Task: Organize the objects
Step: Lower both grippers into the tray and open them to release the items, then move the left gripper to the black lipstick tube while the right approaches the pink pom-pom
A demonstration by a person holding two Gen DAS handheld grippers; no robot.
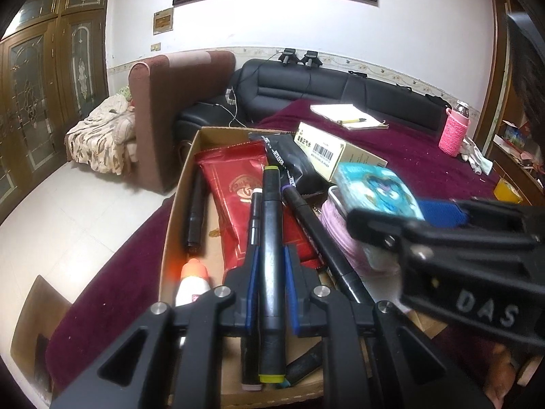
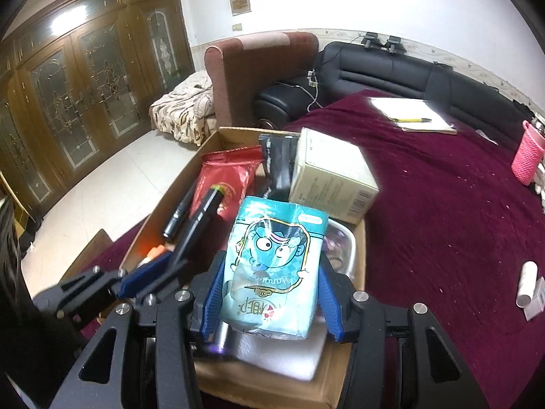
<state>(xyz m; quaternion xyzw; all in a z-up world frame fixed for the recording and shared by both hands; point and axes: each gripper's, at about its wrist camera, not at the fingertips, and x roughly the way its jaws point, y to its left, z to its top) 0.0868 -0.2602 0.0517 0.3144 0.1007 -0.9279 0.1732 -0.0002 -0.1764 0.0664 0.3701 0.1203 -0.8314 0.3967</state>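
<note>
Your cardboard box (image 1: 185, 184) sits near the left edge of the maroon-covered table (image 2: 442, 211), with floor just beyond its left wall. The box is crowded, while to its right the cloth lies mostly bare as far as the notepad (image 2: 414, 116) and pink knitted holder (image 2: 526, 162).

Your left gripper (image 1: 270, 272) angles downward over the box, its jaws closed tight on a black marker with yellow-green ends (image 1: 271, 238) that runs lengthwise between the pads.

Your right gripper (image 2: 269, 293) also tilts down, jaws about half spread and clamped on both sides of a teal cartoon tissue pack (image 2: 276, 262), held above the box's right part.

The right gripper's body reads "DAS" in the left view. The beige carton (image 1: 327, 153) carries Chinese print and a barcode. The red packet (image 1: 245, 197) bears a gold emblem.
</note>
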